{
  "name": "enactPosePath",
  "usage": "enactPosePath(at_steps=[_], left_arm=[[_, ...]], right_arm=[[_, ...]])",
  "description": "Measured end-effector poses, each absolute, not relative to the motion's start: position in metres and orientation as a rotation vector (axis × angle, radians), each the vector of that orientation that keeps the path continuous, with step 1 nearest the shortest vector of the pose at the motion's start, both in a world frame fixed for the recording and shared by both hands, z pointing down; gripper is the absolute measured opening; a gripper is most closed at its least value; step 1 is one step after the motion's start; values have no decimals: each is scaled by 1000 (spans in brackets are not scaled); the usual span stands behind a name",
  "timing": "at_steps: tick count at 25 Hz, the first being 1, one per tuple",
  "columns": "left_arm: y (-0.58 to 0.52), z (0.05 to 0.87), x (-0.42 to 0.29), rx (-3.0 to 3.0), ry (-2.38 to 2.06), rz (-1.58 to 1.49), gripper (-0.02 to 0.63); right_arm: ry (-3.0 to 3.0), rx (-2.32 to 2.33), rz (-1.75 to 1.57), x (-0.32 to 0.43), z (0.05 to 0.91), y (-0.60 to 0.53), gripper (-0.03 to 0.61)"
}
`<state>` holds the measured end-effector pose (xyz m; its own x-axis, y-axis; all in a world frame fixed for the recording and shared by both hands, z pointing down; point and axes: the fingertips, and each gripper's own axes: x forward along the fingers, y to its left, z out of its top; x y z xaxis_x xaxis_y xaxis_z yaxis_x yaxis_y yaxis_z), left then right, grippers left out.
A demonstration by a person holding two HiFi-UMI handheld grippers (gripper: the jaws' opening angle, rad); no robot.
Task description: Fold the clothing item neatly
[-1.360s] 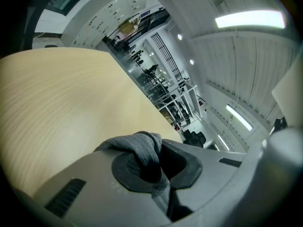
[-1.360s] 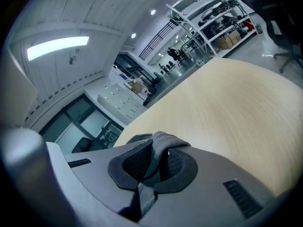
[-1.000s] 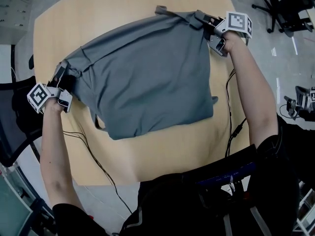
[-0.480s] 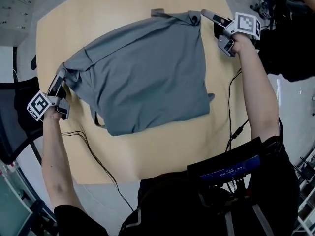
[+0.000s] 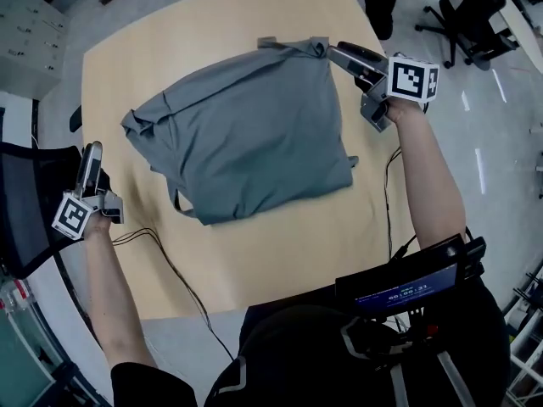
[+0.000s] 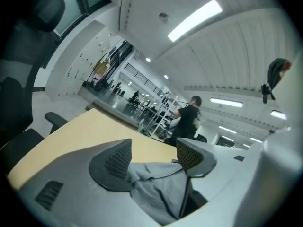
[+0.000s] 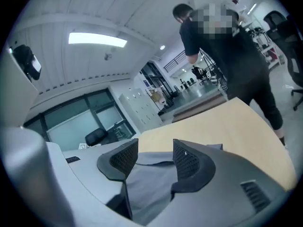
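From the head view we see the grey clothing item [image 5: 254,134] lying on the table [image 5: 280,253]. It is folded into a rough, skewed square, with a bunched corner at its left and a loop of fabric poking out at its near edge. That view places the left gripper [image 5: 90,153] out over the table's left edge, apart from the cloth, and the right gripper [image 5: 342,54] just beside the garment's far right corner. What it does not give us is the jaws head-on; the two gripper views do. In the left gripper view the jaws stand spread, having just been opening, and the cloth shows in the gap between them only as something lying further off (the pads press on nothing). The right gripper view tells the same: jaws wide, just opened, grey fabric seen past them and not pinched. Those views also open up the room: long ceiling lights [image 6: 194,20], a distant figure [image 6: 189,119] in black, a bystander [image 7: 236,60] in dark clothes at the table's far side, and pale lockers [image 7: 137,103]. The table is pale wood with rounded corners. Black cables [image 5: 170,271] trail over its near edge, a mesh chair [image 5: 25,202] sits at its left, and an office chair [image 5: 471,11] stands on the grey floor [image 5: 509,100].
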<state>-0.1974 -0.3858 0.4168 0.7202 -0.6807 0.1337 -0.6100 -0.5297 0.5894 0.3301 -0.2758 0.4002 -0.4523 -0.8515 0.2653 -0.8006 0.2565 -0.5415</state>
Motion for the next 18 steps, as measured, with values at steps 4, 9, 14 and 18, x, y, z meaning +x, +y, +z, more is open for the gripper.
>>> enactPosePath(at_steps=[4, 9, 14, 18], left_arm=[[-340, 371, -169, 2456, -859, -192, 293], [-287, 328, -140, 2566, -795, -263, 151], [-236, 299, -130, 2616, -752, -327, 49], [-206, 306, -126, 2603, -790, -236, 7]], right_arm=[[2516, -1602, -845, 289, 369, -252, 229], [2617, -1585, -724, 237, 338, -224, 220], [2610, -1587, -660, 201, 317, -190, 133], [2572, -1648, -628, 193, 310, -162, 27]])
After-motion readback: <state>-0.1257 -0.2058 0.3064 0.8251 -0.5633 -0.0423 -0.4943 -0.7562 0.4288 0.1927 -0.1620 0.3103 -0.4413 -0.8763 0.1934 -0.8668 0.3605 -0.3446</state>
